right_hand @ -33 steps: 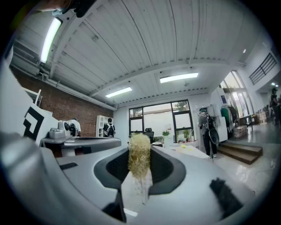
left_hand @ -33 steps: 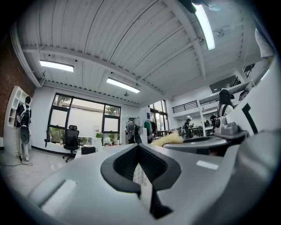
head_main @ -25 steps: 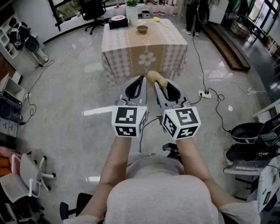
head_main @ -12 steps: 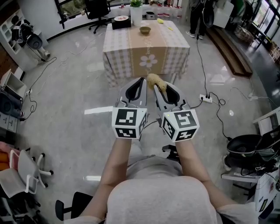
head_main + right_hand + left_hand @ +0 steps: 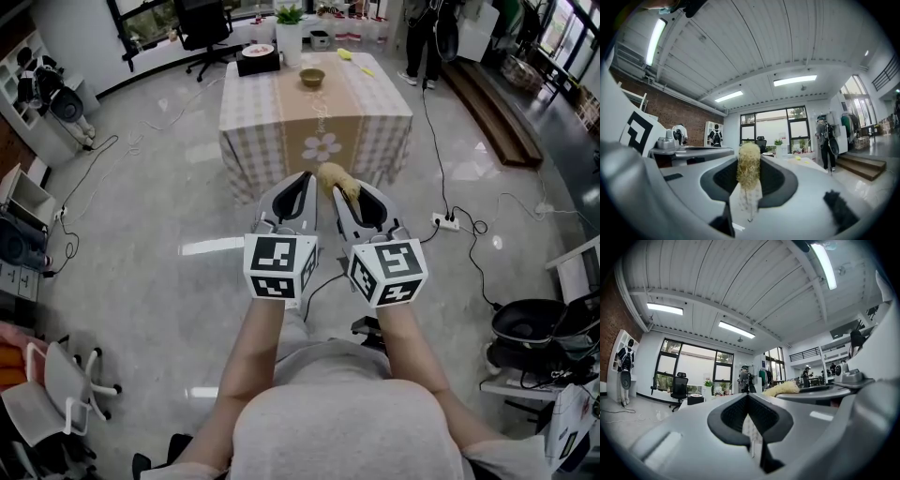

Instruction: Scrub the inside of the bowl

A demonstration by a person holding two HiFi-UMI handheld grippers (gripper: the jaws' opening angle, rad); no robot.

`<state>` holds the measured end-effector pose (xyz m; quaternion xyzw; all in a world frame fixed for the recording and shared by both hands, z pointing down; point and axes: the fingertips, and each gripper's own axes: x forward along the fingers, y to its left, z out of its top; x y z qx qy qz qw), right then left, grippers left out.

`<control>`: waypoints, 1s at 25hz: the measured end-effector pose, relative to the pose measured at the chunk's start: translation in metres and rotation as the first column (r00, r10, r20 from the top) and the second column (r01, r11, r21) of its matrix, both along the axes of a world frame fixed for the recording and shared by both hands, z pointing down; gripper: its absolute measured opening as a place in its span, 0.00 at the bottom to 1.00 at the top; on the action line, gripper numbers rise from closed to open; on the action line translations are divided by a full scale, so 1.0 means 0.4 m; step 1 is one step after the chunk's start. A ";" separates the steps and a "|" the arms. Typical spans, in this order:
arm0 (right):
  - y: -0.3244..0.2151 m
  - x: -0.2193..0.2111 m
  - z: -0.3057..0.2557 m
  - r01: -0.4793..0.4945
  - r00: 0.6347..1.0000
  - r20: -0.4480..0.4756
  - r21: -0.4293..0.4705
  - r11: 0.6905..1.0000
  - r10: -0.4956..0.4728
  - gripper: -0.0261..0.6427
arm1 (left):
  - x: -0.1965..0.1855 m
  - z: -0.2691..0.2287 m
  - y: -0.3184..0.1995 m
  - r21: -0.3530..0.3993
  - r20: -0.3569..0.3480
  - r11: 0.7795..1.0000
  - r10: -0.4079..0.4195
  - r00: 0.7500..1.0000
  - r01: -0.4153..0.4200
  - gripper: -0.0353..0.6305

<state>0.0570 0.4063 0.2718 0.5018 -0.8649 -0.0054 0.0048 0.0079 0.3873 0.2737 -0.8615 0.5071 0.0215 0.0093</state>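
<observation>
A small brown bowl [image 5: 312, 77] stands on a table with a checked cloth [image 5: 272, 103], far ahead of me across the floor. Both grippers are held level, side by side, pointing at the table. My right gripper [image 5: 338, 193] is shut on a yellowish fibrous scrubber [image 5: 334, 175], which sticks up between its jaws in the right gripper view as the scrubber [image 5: 749, 171]. My left gripper [image 5: 306, 178] is shut with nothing in it; its jaws meet in the left gripper view [image 5: 748, 398], where the scrubber [image 5: 782, 389] shows to the right.
On the table also stand a potted plant [image 5: 289, 26], a black box with a plate [image 5: 258, 56] and a yellow item [image 5: 346, 54]. A person [image 5: 424, 28] stands behind. Cables and a power strip [image 5: 441, 221] lie on the floor; pans [image 5: 530, 323] sit right, chairs [image 5: 58, 389] left.
Both grippers have moved forward together toward the table, which now sits lower and closer in the head view. Their jaws and the scrubber are as before.
</observation>
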 end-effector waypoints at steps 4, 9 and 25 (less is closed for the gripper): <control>-0.080 -0.028 -0.002 -0.005 1.000 0.001 -0.001 1.000 0.005 0.19 | -0.022 0.000 -0.083 -0.009 -0.001 1.000 0.012 1.000 -0.012 0.05; -0.180 -0.053 -0.002 -0.028 1.000 -0.005 -0.004 1.000 0.028 0.19 | -0.044 -0.001 -0.182 -0.016 -0.011 0.999 0.031 0.999 -0.031 0.05; -0.457 -0.145 0.015 -0.117 0.993 0.014 -0.030 0.993 0.118 0.19 | -0.143 0.009 -0.465 -0.035 -0.018 0.993 0.112 0.994 -0.113 0.05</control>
